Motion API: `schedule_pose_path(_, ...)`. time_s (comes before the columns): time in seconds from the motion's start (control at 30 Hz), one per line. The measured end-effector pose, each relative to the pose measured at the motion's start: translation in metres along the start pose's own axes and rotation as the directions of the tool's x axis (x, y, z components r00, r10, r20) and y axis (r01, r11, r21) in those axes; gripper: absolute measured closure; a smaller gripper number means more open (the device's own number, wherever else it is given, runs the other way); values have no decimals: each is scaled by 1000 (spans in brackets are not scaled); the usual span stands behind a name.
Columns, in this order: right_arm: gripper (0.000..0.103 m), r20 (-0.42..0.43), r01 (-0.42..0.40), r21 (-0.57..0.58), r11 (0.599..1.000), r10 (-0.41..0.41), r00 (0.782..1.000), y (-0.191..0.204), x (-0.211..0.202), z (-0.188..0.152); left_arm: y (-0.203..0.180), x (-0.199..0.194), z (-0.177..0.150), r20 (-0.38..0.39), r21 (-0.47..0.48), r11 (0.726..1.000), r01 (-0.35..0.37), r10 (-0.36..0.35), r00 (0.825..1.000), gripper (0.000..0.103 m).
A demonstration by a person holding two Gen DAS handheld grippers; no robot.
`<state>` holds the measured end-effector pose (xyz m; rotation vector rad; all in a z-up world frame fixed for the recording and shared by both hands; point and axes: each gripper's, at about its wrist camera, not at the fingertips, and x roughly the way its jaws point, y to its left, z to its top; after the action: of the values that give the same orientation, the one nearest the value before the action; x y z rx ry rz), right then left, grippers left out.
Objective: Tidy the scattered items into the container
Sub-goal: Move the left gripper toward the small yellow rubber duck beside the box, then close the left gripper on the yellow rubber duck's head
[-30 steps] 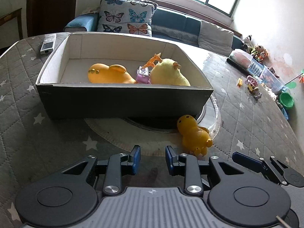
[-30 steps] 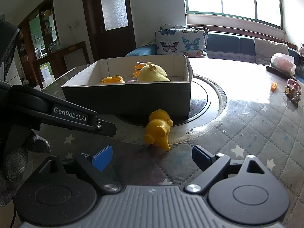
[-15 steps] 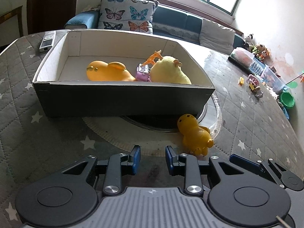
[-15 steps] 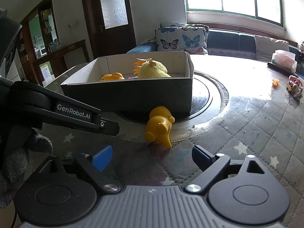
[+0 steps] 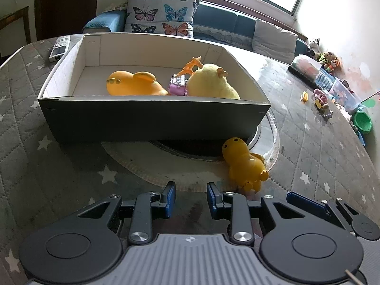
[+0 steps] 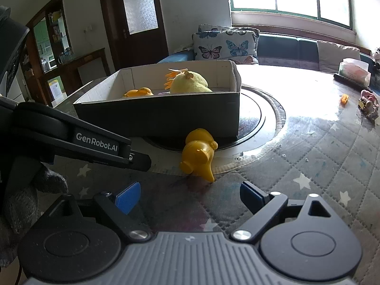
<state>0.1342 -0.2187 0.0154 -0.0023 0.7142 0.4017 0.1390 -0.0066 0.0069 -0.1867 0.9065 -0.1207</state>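
**One yellow toy outside the box**

We see a dark cardboard box (image 5: 152, 121) standing on a round turntable (image 6: 266, 118) in the middle of a quilted, star-printed table cover (image 5: 59, 166). Inside the box lie an orange rubber toy (image 5: 133, 84), a small purple toy (image 5: 177, 86), an orange plastic piece (image 5: 191, 65) and a pale yellow plush (image 5: 211, 83). A yellow rubber toy (image 6: 198, 154) lies on its side on the table, just beside the box's near right corner, at the turntable's edge.

Our left gripper (image 5: 191, 200) hovers low over the cover with its blue-padded fingers a small gap apart, holding nothing; the yellow toy sits just to its right. Our right gripper (image 6: 187, 196) has its jaws spread wide and empty, with the toy directly ahead between the finger lines. Some small toys (image 5: 320, 101) are scattered far to the right.
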Motion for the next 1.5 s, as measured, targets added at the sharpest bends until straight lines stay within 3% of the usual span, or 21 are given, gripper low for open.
schedule_pose_path(1.2,10,-19,3,13,1000,-3,1000,-7,13,5,-4,8,12,1,17,1000,-12,12,1000,72)
schedule_pose_path(1.5,18,-10,-2,21,1000,3,1000,-7,15,11,3,3,24,30,-16,1000,6,-5,1000,72)
